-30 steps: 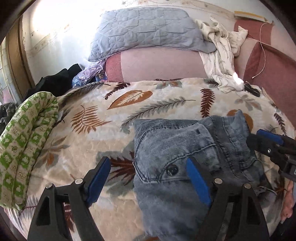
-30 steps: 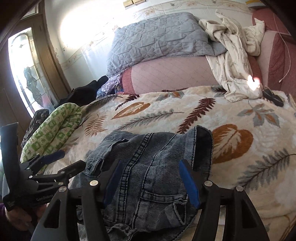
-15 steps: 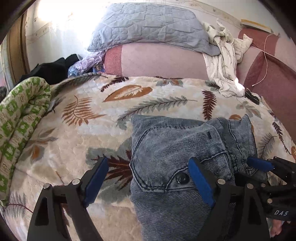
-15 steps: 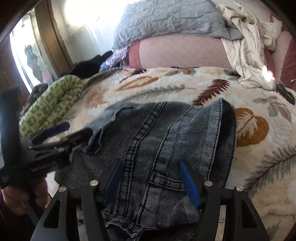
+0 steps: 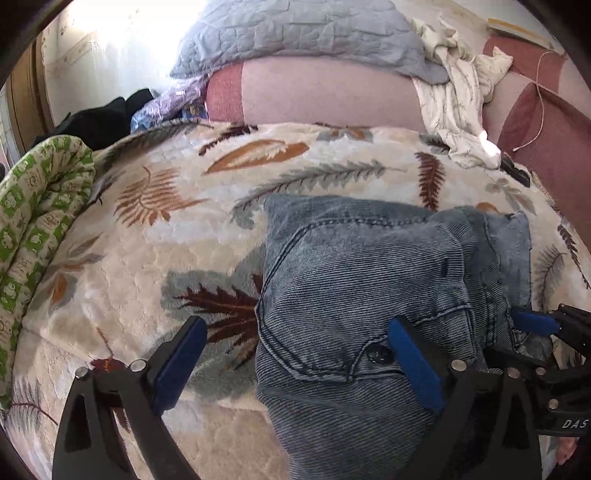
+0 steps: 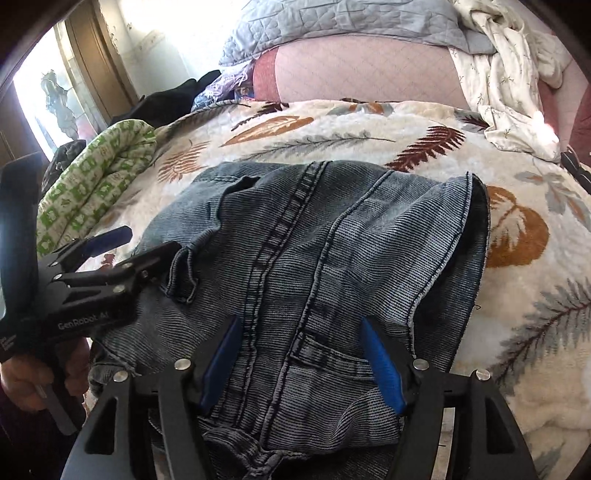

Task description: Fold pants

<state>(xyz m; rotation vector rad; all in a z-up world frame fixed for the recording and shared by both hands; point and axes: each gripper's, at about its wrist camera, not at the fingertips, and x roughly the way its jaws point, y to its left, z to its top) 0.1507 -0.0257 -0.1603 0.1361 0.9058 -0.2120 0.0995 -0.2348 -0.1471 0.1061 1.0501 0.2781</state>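
Blue-grey denim pants (image 5: 362, 280) lie bunched on the leaf-print blanket (image 5: 177, 236); they also fill the middle of the right wrist view (image 6: 314, 258). My left gripper (image 5: 295, 358) is open, its right finger over the pants near a dark button (image 5: 378, 355), its left finger over the blanket. It also shows in the right wrist view (image 6: 129, 247) at the pants' left edge. My right gripper (image 6: 303, 358) is open, both fingers low over the waistband area with its belt loop (image 6: 325, 360). Its blue tip shows in the left wrist view (image 5: 535, 321).
A green-patterned rolled quilt (image 5: 40, 221) lies along the bed's left edge. A grey quilted pillow (image 5: 295, 33) and a cream garment (image 5: 454, 99) rest on the pink headboard cushion (image 5: 325, 92). Dark clothes (image 6: 170, 99) sit at far left; a window (image 6: 48, 96) beyond.
Both grippers have moved forward and lower over the pants, which now look larger. Both stayed open. The pants have barely shifted.
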